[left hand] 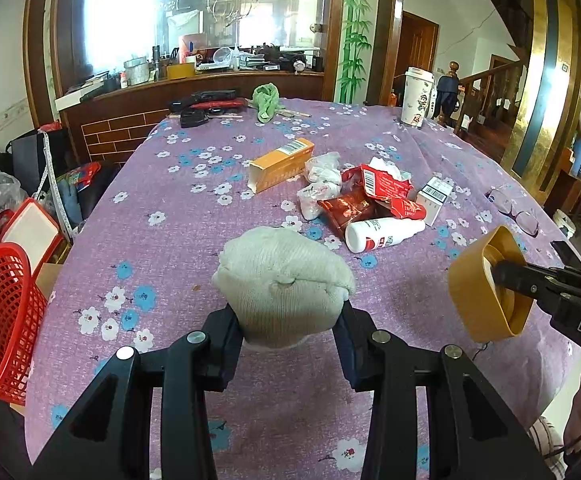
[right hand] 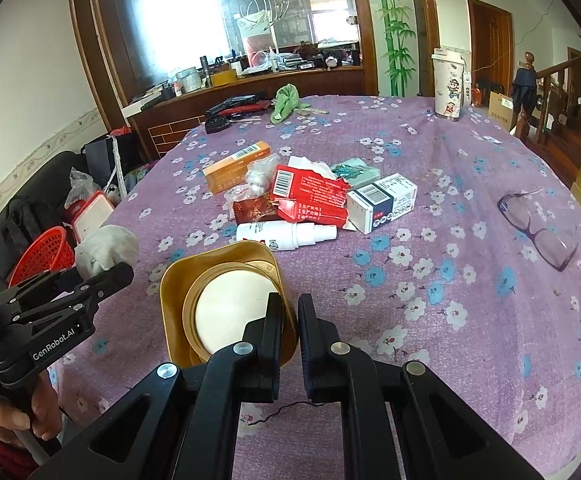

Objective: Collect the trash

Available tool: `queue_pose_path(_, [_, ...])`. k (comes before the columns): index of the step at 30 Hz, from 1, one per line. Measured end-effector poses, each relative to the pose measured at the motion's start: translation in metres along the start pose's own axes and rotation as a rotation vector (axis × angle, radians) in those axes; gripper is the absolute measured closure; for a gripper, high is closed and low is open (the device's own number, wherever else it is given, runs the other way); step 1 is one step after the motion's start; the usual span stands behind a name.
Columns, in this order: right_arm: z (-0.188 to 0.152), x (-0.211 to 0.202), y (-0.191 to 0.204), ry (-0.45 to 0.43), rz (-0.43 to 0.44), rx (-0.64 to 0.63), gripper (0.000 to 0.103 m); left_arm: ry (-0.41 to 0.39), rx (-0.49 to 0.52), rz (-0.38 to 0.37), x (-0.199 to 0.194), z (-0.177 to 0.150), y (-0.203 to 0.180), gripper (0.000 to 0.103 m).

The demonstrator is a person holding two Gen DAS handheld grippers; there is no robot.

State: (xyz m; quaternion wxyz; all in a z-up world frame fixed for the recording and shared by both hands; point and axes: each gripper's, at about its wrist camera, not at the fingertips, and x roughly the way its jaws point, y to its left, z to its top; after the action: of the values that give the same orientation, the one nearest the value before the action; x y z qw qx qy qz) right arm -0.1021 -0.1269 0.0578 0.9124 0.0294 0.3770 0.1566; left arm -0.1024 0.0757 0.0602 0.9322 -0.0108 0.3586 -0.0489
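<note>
My left gripper (left hand: 288, 320) is shut on a white knitted sock (left hand: 286, 280) and holds it above the purple flowered tablecloth (left hand: 170, 216); the sock also shows in the right wrist view (right hand: 106, 248). My right gripper (right hand: 290, 312) is shut on the rim of a gold square lid (right hand: 226, 304) with a white inner disc; the lid also shows in the left wrist view (left hand: 486, 284). A trash pile lies mid-table: orange box (left hand: 282, 164), crumpled white plastic (left hand: 320, 184), red wrappers (left hand: 374, 192), white bottle (left hand: 386, 234), white carton (right hand: 382, 202).
A red mesh basket (left hand: 2, 320) stands off the table's left edge, beside a red-rimmed box (left hand: 30, 228). Glasses (right hand: 538, 228) lie at the right. A tall cup (left hand: 416, 96), green cloth (left hand: 266, 100) and dark tools (left hand: 206, 106) sit at the far edge.
</note>
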Motion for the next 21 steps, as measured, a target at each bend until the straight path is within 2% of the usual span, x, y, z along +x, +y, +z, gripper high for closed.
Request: queue_pose_path(21, [0.004,0.01,0.027,0.025,0.053,-0.045,0.095,-0.012,-0.091,0.062,-0.015,-0.005,0.041,0.064])
